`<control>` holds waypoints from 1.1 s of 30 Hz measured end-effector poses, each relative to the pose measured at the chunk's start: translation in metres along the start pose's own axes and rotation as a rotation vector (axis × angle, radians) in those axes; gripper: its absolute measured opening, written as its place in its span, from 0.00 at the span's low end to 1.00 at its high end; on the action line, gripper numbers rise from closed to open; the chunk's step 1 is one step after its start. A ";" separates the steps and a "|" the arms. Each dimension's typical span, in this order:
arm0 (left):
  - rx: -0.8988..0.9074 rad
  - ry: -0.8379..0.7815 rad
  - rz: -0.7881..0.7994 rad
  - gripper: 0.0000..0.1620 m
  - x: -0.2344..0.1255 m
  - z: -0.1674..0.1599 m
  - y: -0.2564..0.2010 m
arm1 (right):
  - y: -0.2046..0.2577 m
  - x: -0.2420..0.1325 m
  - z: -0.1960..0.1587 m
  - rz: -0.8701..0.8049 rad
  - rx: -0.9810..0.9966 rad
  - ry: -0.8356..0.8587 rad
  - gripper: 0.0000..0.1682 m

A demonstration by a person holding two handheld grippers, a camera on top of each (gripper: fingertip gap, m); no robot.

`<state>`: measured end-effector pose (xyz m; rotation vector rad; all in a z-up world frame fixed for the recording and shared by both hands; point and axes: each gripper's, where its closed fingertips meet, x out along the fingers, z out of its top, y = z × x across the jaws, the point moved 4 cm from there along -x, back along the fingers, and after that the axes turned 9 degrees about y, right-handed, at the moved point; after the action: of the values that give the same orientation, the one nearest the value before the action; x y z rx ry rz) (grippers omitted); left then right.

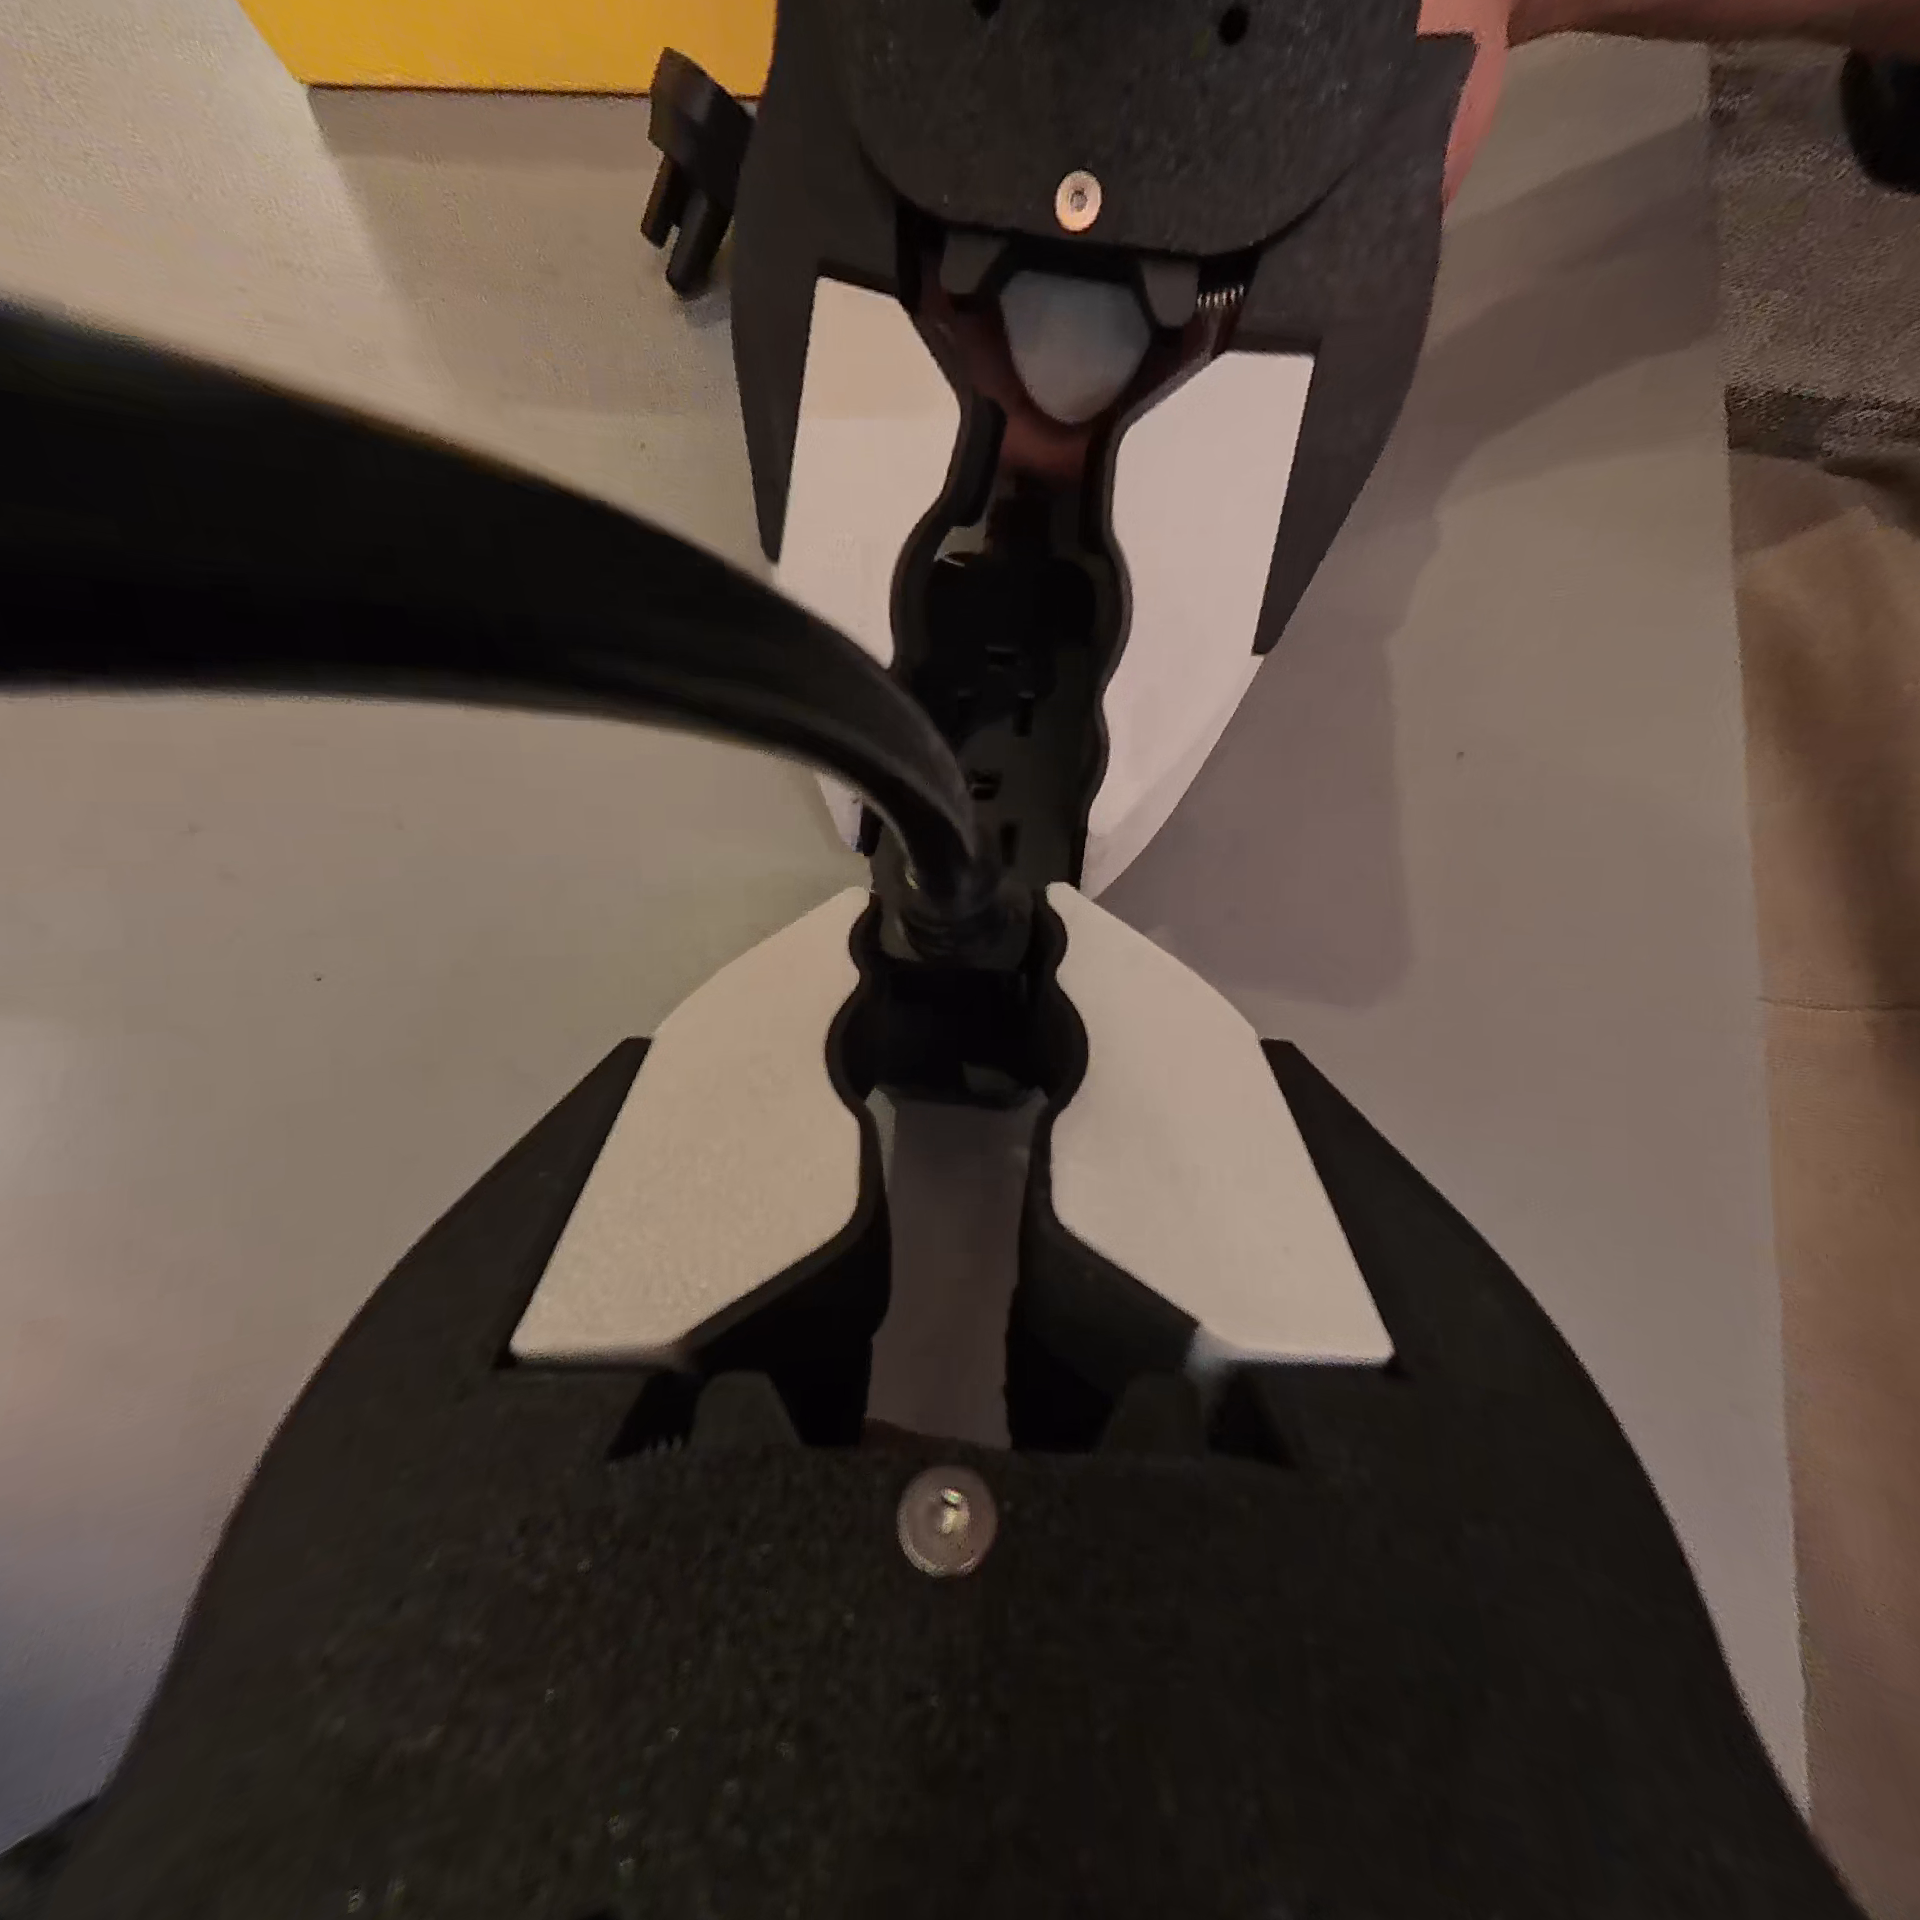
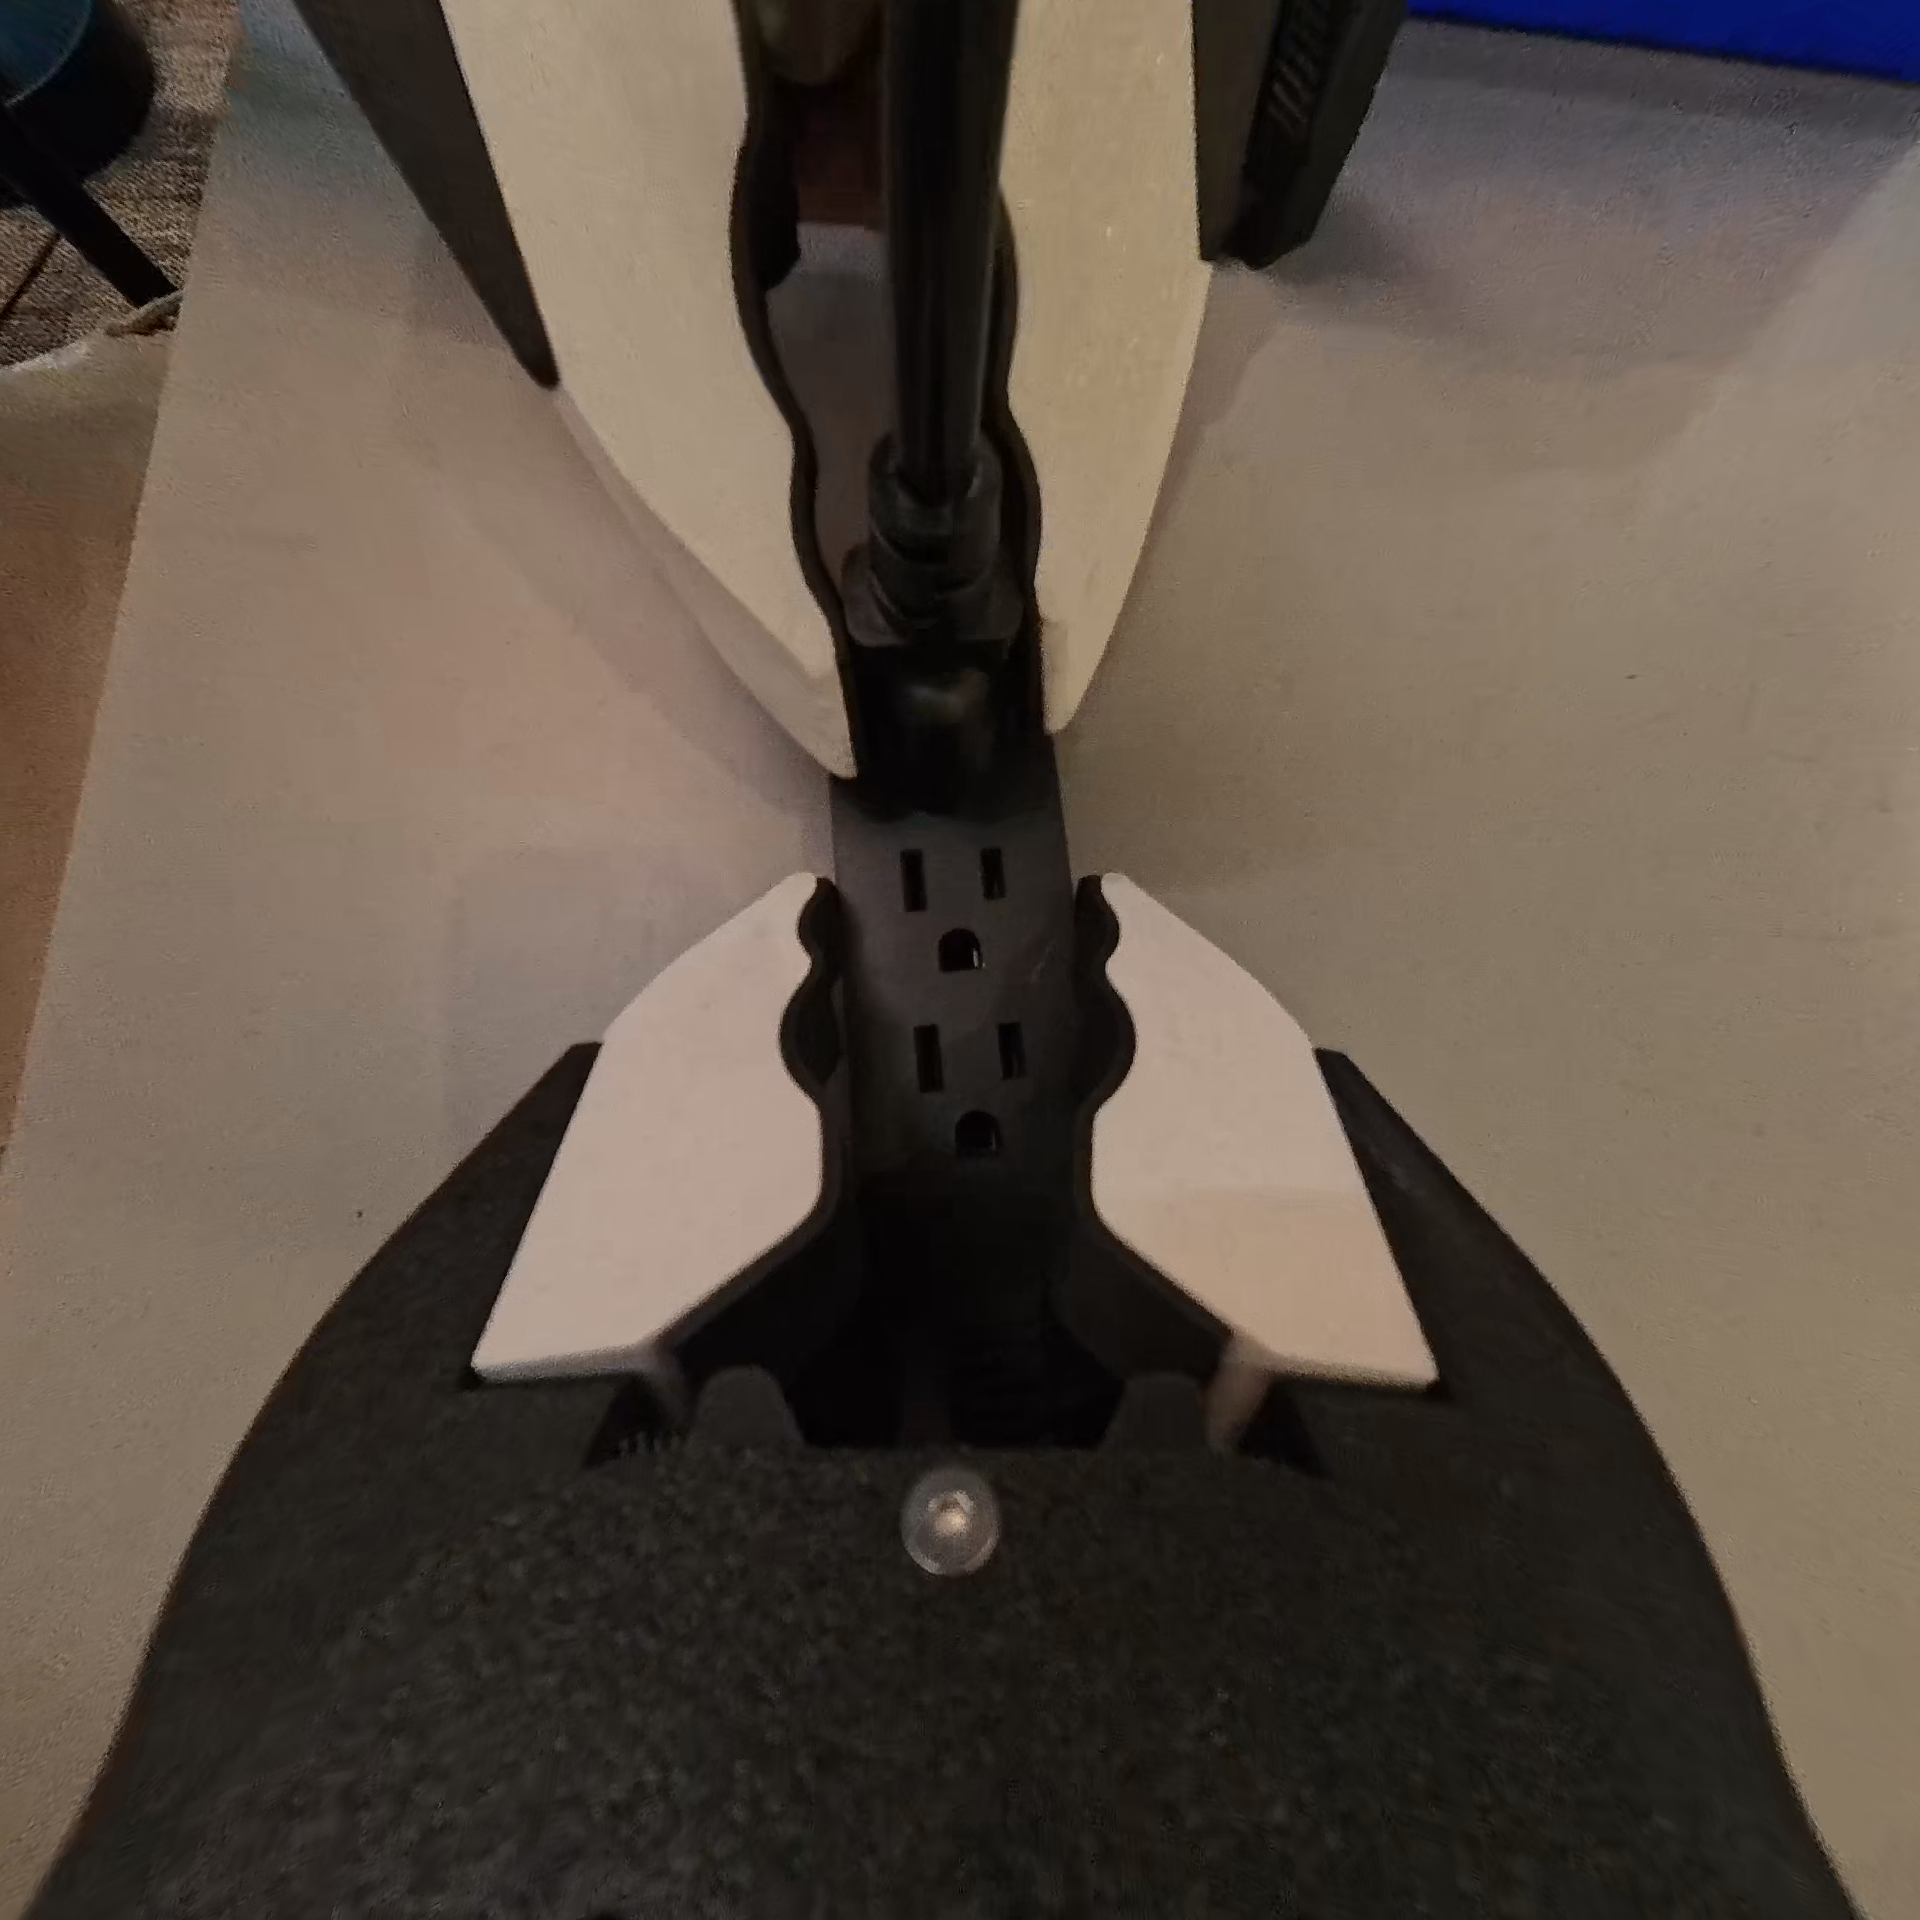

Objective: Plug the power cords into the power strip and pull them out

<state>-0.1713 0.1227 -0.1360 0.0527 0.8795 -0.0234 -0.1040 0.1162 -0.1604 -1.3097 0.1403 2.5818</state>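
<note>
While left tool (image 1: 956,997) pinches plug (image 1: 951,1023) | right tool (image 2: 956,977) clamps power strip (image 2: 956,997) | spare sockets: right view only

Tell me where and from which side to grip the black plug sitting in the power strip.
Grip the black moulded plug by its blocky body, on its two flat sides, below the ribbed collar. Come from above, along the stiff black cord, as the left gripper does, while the right gripper steadies the black power strip.
</note>
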 end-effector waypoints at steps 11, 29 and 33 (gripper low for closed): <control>0.008 0.016 -0.020 0.15 0.000 0.001 -0.002 | 0.003 -0.002 -0.002 -0.002 -0.004 0.034 0.27; 0.005 -0.059 -0.071 0.15 -0.003 -0.005 -0.001 | 0.006 0.000 0.000 0.005 -0.002 0.015 0.27; 0.033 0.012 -0.017 0.15 0.002 0.006 -0.004 | 0.004 -0.004 -0.006 -0.016 -0.004 0.053 0.27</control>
<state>-0.1660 0.1180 -0.1341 0.0757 0.8916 -0.0538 -0.0979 0.1107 -0.1603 -1.3756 0.1338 2.5360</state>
